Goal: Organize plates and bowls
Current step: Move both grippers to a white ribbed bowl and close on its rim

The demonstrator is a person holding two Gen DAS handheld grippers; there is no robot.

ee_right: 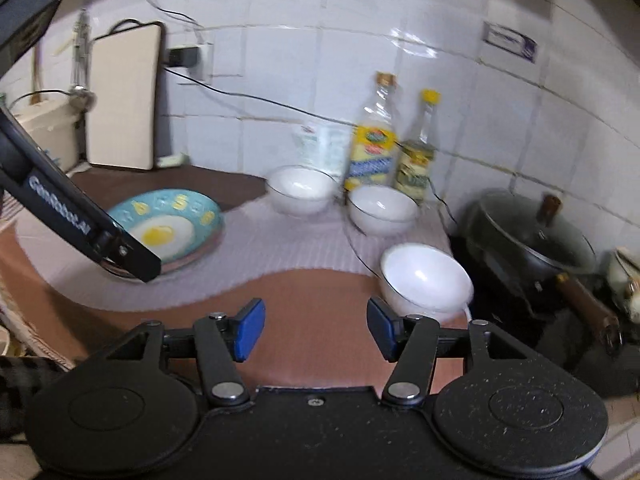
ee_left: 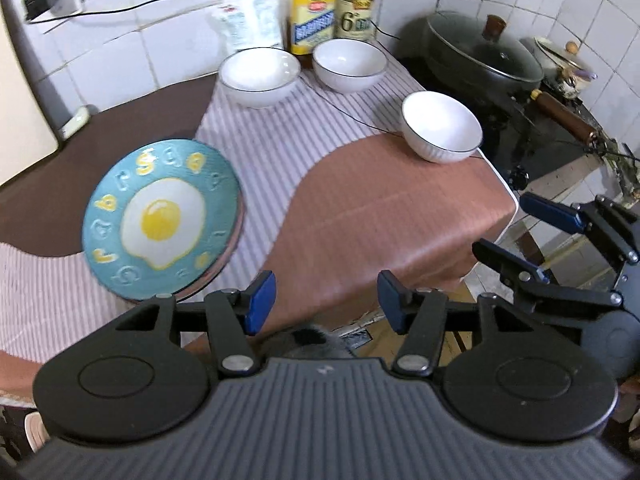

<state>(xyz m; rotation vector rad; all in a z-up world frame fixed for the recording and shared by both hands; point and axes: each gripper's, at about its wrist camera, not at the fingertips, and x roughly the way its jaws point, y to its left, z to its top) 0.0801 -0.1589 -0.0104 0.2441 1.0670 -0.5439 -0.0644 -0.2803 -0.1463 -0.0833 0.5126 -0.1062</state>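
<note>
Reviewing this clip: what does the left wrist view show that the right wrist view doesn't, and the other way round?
Only the left wrist view shows the right gripper, open and empty, off the counter's right edge. Only the right wrist view shows the bottle caps, the upright white board leaning at the wall, and the left gripper's body over the plate's near rim. Both share the egg-pattern plate lying on a second plate, three white bowls set apart on the striped cloth, two bottles and the lidded black pan. The left gripper is open too.

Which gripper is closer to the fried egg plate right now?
Left. The left gripper hangs open just beside the egg plate; the right gripper, also open, sits farther off, nearer the closest white bowl.
</note>
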